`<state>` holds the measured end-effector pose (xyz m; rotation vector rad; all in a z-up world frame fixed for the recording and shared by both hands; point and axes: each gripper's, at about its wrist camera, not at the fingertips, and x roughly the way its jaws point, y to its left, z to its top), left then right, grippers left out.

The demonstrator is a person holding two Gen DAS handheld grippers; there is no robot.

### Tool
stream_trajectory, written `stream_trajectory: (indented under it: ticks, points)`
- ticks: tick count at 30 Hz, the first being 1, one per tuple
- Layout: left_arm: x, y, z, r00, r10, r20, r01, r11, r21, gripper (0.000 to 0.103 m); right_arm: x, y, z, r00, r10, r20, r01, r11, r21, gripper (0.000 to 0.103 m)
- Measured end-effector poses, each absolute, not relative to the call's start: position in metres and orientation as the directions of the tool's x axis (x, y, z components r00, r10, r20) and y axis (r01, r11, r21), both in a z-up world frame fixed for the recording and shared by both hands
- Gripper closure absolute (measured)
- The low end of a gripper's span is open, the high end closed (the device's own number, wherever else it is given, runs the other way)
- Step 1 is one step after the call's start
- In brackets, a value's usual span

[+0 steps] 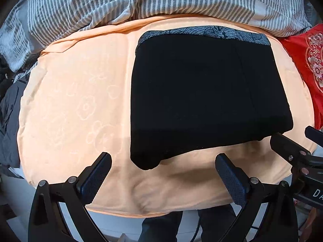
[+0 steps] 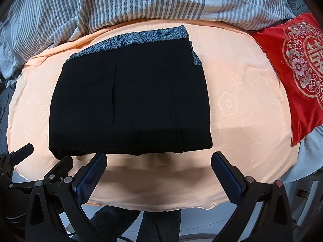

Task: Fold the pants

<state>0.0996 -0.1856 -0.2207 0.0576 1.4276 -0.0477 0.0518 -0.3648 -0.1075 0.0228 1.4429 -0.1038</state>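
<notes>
Black pants lie folded into a compact rectangle on the peach sheet. A grey patterned garment peeks out from under their far edge. My left gripper hovers just short of the pants' near edge, open, nothing between its fingers. My right gripper is likewise open and empty at the near edge. In the left wrist view the right gripper appears at the right, and the left gripper shows at the lower left of the right wrist view.
A grey striped duvet is bunched along the far side of the bed. A red embroidered cushion lies at the right. Dark clothes hang off the left edge. A person's legs stand below the near edge.
</notes>
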Motion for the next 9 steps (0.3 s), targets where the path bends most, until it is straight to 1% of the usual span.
stream_trajectory:
  ticks: [9]
  points:
    - [0.0969, -0.1876, -0.2179, 0.17, 0.015, -0.985, 0.08, 0.996, 0.028, 0.0, 0.0547, -0.3665, -0.1086, 0.12, -0.061, -0.991, 0.091, 0.995, -0.05, 0.0]
